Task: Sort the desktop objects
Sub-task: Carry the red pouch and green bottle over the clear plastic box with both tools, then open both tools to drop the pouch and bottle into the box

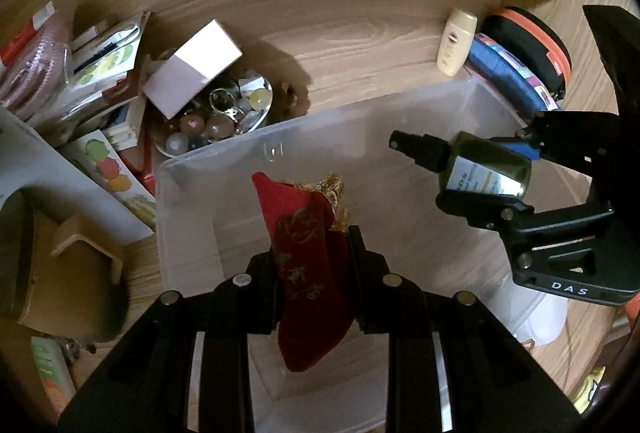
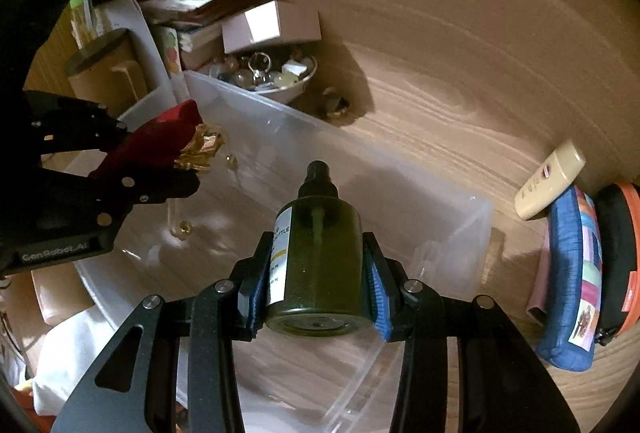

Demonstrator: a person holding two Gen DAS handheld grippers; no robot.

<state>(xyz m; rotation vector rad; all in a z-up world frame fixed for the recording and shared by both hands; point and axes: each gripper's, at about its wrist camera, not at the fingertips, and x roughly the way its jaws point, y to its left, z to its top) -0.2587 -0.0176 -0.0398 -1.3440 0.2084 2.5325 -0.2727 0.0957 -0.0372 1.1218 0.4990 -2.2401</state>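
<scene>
Left wrist view: the left gripper [image 1: 316, 273] has its fingers clamped on a red velvet pouch with gold lettering [image 1: 310, 265], long axis running near to far, gold-trimmed mouth pointing far, above the clear plastic bin [image 1: 192, 169].

Right wrist view: the right gripper [image 2: 318, 273] squeezes a dark green spray bottle [image 2: 318, 253] between blue pads [image 2: 378, 293], nozzle pointing far, over the same bin on the wooden surface [image 2: 440, 105].

I count one clear bin [image 1: 188, 169], one red pouch [image 1: 308, 265], one green spray bottle [image 2: 316, 257], one cream tube [image 1: 456, 41] upper right, and one bowl of beads [image 1: 216, 121] upper left.
</scene>
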